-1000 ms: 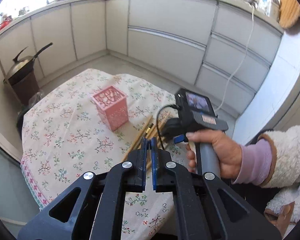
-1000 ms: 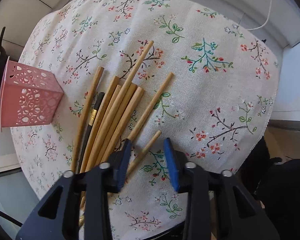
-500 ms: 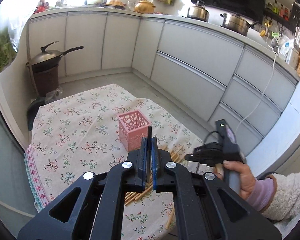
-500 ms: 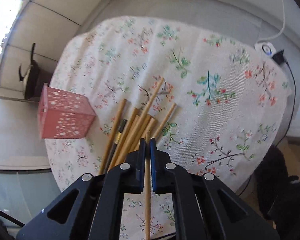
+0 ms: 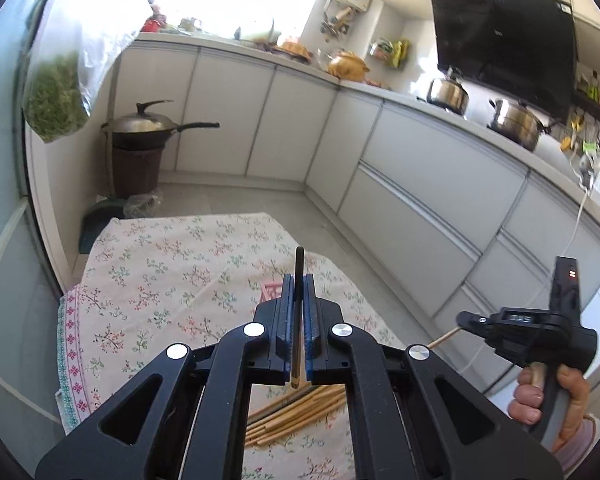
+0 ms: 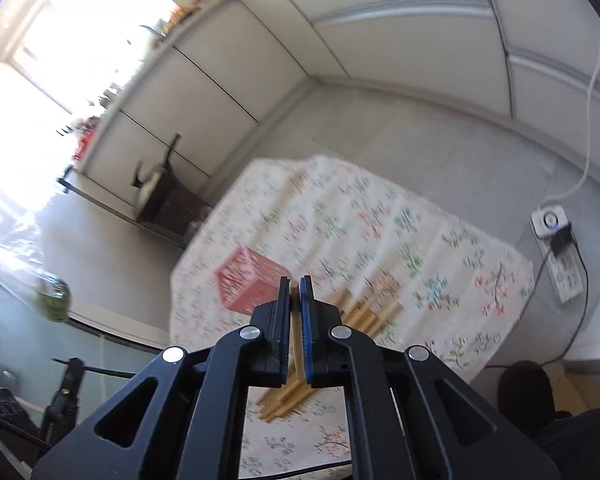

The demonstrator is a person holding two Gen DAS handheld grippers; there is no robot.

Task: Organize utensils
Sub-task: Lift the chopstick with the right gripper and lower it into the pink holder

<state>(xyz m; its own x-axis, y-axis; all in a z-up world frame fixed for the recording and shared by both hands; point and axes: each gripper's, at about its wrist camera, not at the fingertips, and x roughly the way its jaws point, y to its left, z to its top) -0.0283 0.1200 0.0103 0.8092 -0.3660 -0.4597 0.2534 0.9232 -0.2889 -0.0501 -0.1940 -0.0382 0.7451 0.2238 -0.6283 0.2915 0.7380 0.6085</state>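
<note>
My left gripper point(image 5: 298, 280) is shut on a dark chopstick point(image 5: 298, 268) that stands up between the blue pads, raised above the table. My right gripper point(image 6: 295, 284) is shut on a light wooden chopstick point(image 6: 298, 344), also raised above the table. The right gripper point(image 5: 465, 319) also shows in the left wrist view, with the wooden chopstick point(image 5: 443, 340) sticking out of it. The pink lattice holder point(image 6: 250, 284) stands on the floral tablecloth point(image 6: 379, 224); only its rim point(image 5: 271, 290) shows behind my left fingers. A bundle of wooden chopsticks point(image 5: 296, 412) lies on the cloth; it also shows in the right wrist view point(image 6: 363, 312).
A small table under the floral cloth point(image 5: 172, 280) stands on a grey kitchen floor, with white cabinets point(image 5: 399, 168) around. A wok on a brown stand point(image 5: 140, 136) is at the far left. A power strip with cable point(image 6: 559, 248) lies on the floor at right.
The right gripper closed on a wooden chopstick from the cloth and lifted it. Both grippers rose and tilted up, so the table looks smaller and farther.
</note>
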